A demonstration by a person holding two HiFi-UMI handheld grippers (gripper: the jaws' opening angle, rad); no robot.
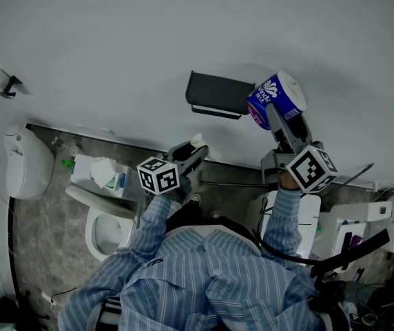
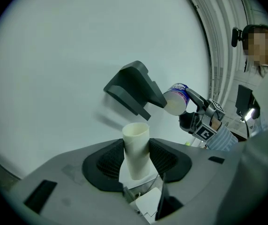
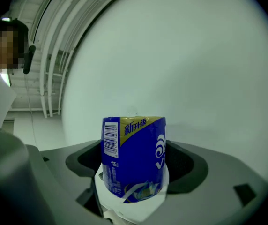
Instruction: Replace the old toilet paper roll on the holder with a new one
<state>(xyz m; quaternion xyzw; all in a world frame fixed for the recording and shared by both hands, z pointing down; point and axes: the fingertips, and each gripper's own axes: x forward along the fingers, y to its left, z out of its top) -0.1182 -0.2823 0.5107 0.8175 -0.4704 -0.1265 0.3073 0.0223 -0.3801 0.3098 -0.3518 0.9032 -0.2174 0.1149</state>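
In my right claw (image 3: 135,165) I am gripping the new wrapped roll (image 3: 134,146), wall holder (image 1: 218,94) just left of it; my left claw (image 2: 137,162) is clamping the empty cardboard tube (image 2: 135,136).

Bathroom: toilet (image 1: 103,230), wall-mounted paper holder (image 1: 218,94).
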